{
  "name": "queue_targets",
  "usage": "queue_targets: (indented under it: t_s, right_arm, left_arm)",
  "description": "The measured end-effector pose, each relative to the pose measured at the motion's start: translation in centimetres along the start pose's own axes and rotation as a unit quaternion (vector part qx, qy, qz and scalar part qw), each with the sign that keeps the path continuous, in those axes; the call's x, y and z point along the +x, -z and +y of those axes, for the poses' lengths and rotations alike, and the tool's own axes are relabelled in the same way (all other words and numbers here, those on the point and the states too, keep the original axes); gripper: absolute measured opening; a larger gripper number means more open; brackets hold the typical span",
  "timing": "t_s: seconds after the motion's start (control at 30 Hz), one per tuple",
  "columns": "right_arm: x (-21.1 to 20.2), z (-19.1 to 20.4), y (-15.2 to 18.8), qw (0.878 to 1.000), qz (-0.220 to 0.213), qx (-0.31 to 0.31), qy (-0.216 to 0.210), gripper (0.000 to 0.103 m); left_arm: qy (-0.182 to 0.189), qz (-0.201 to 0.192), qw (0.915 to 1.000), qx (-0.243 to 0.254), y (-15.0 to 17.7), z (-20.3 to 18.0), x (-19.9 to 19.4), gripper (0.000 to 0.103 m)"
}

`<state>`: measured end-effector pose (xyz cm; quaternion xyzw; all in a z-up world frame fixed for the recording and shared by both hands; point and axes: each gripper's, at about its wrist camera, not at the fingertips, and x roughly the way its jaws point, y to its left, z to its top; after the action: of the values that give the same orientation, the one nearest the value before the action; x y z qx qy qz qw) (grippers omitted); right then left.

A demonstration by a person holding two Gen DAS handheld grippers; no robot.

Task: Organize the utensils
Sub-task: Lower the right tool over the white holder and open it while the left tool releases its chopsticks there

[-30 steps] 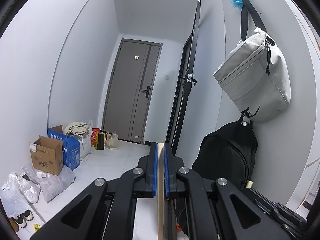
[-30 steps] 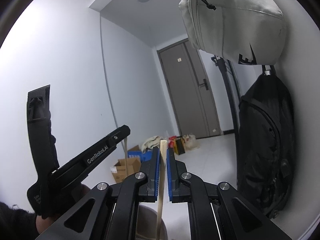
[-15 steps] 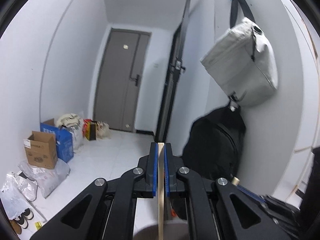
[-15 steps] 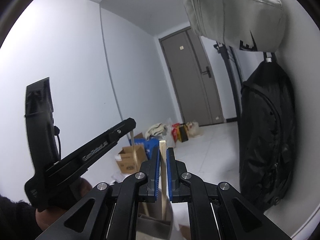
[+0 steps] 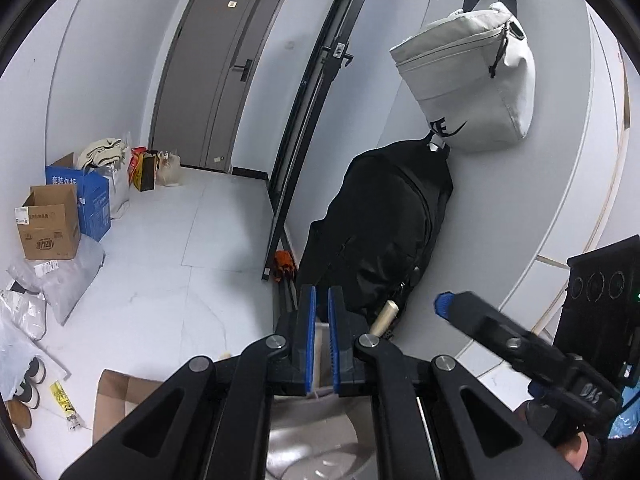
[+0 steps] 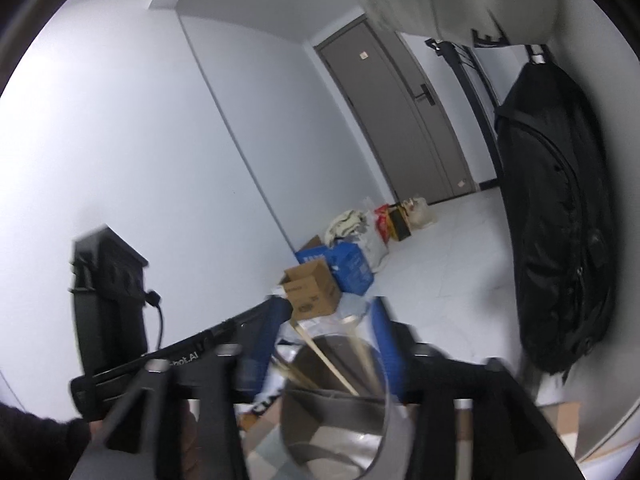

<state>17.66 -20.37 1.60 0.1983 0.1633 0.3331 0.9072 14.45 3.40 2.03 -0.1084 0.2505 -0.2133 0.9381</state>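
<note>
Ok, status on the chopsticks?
Left gripper shut on a wooden chopstick, tip in the grey round holder. Right gripper opening, its pale chopstick loose in holder. Nothing in the way.

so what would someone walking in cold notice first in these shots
Probably the two bags hanging on the right-hand wall: a pale grey bag up high and a black backpack below it. Next, the grey utensil holder right under the cameras, with wooden chopsticks leaning in it between the opening right tongs. The left tongs look nearly shut, and boxes and bags clutter the floor by the far door.
</note>
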Motion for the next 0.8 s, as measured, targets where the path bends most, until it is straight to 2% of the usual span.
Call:
queue_targets:
  t_s: [0.03, 0.07, 0.13, 0.2, 0.23, 0.27, 0.33, 0.43, 0.53, 0.67, 0.8]
  right_arm:
    - [-0.5, 0.2, 0.0, 1.000, 0.001, -0.003, 0.006, 0.062]
    - [-0.9, 0.3, 0.0, 1.000, 0.001, -0.004, 0.010, 0.065]
    - [-1.8, 0.6, 0.1, 1.000, 0.001, -0.003, 0.016, 0.070]
    - [-3.2, 1.1, 0.6, 1.000, -0.006, -0.004, 0.021, 0.075]
    - [-3.7, 1.3, 0.8, 1.000, -0.007, -0.006, 0.024, 0.079]
    - [-4.2, 1.6, 1.1, 0.999, -0.007, -0.008, 0.031, 0.086]
    - [-5.2, 2.1, 1.9, 0.999, -0.001, -0.008, 0.039, 0.095]
    - [-6.3, 2.7, 2.9, 0.999, 0.012, -0.007, 0.047, 0.098]
    - [-7.1, 3.1, 3.5, 0.998, 0.028, -0.006, 0.056, 0.103]
    - [-7.2, 3.1, 5.2, 0.995, 0.062, 0.002, 0.081, 0.103]
    - [-6.8, 2.3, 6.9, 0.990, 0.106, 0.035, 0.089, 0.103]
  left_arm:
    - [-0.002, 0.006, 1.0000, 0.004, 0.0, -0.3, -0.3, 0.009]
    - [-0.003, 0.013, 0.9999, 0.006, 0.0, -0.5, -0.5, 0.023]
    - [-0.012, 0.018, 0.9997, 0.006, 0.0, -1.0, -1.3, 0.039]
    - [-0.018, 0.007, 0.9998, 0.007, 0.2, -1.2, -2.6, 0.043]
    - [-0.024, 0.006, 0.9997, 0.005, 0.4, -1.4, -3.2, 0.049]
    - [-0.032, 0.009, 0.9995, 0.002, 0.7, -1.4, -3.7, 0.060]
    - [-0.047, 0.013, 0.9988, -0.007, 1.3, -1.5, -4.7, 0.069]
    - [-0.064, 0.015, 0.9978, -0.005, 2.4, -2.0, -5.9, 0.071]
    - [-0.079, 0.027, 0.9964, -0.010, 3.7, -1.9, -6.4, 0.082]
    - [-0.096, 0.054, 0.9935, -0.027, 5.4, -1.2, -6.6, 0.083]
    - [-0.113, 0.078, 0.9899, -0.034, 7.4, -0.2, -6.5, 0.083]
